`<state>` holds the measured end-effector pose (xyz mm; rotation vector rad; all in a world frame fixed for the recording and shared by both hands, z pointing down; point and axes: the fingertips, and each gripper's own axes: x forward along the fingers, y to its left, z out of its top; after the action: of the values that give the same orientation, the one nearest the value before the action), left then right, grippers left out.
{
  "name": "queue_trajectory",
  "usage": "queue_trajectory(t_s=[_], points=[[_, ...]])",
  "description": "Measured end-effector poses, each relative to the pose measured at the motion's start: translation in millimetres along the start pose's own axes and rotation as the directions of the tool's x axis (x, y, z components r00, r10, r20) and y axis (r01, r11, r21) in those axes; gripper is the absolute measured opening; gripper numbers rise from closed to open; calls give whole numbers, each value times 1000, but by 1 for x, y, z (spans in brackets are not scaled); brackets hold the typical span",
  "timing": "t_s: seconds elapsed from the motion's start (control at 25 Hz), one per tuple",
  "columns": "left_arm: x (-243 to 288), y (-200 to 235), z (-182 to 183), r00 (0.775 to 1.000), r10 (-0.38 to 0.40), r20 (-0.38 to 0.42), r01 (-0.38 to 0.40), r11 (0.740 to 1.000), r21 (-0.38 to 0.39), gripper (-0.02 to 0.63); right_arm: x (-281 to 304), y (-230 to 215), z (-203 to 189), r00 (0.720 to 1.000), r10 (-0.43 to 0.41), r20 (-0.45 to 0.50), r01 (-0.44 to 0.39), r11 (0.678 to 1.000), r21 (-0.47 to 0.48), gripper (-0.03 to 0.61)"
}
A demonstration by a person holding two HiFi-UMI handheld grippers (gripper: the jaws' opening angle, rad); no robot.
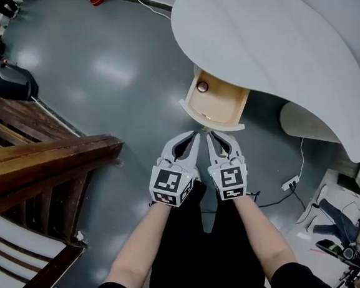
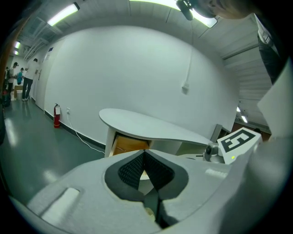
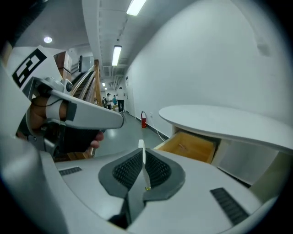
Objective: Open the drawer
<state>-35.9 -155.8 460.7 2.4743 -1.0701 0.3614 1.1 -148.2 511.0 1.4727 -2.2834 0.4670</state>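
With the left tongs (image 1: 195, 134) and right tongs (image 1: 210, 134) both closed narrow on the front (image 1: 228, 127) of the drawer (image 1: 220, 99), it is best to pull evenly toward 6 o'clock, without twisting.

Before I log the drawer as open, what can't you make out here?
Rear of the drawer: head view, hidden under the tabletop.
Round object in the drawer: head view, too small to identify.
Drawer handle: head view shows only the front's top edge.
White sliver at the right claw: right gripper view, unclear what it is.
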Motion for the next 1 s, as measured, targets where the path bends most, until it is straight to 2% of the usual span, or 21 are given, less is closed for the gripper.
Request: queue_trajectory(t_s=[0.4, 0.64, 1.0], points=[[-28, -25, 78, 998, -36, 49, 33, 998, 62, 6, -48, 5, 109, 993, 11, 119, -9, 1000, -19, 17], [-49, -36, 108, 997, -24, 75, 21, 999, 50, 6, -75, 10, 150, 987, 10, 158, -4, 999, -37, 17], [-58, -51, 163, 990, -40, 137, 28, 996, 88, 6, -93, 8, 208, 974, 9, 226, 0, 999, -37, 15]])
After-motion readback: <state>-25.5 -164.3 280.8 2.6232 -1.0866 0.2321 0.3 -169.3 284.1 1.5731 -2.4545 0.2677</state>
